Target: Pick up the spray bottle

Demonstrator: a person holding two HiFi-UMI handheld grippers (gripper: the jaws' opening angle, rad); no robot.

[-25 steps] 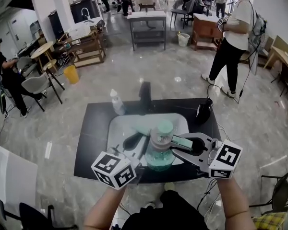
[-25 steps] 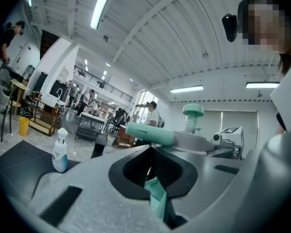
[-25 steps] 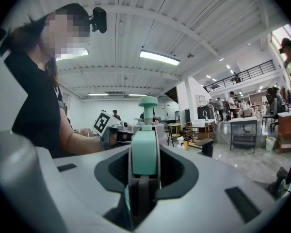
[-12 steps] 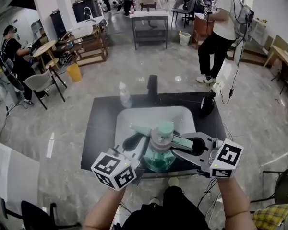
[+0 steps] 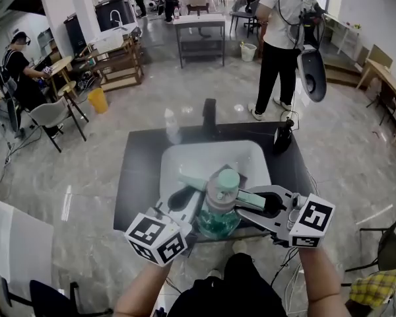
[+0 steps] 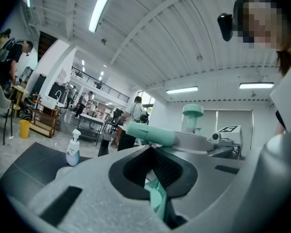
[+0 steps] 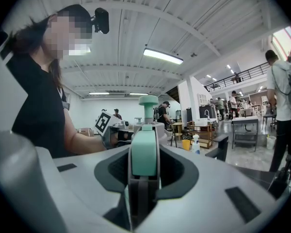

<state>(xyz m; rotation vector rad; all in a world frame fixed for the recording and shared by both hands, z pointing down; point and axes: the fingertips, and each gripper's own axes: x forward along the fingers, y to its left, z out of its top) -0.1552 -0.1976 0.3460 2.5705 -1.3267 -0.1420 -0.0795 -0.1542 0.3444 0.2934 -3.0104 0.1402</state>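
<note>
While the spray bottle hangs over the sink, fingers of the right gripper pinch its neck. Those of the left gripper clamp lower down.

Over the black table, the spray bottle had a clear blue-green plastic body that caught the light, and a matt mint cap. The tabletop itself was smooth and dark with a dull sheen. The basin set in it was smooth, glossy white, perhaps ceramic. The left gripper and right gripper wore matt grey plastic shells. Around the table, the floor was polished, reflective, stone-look tile.
</note>
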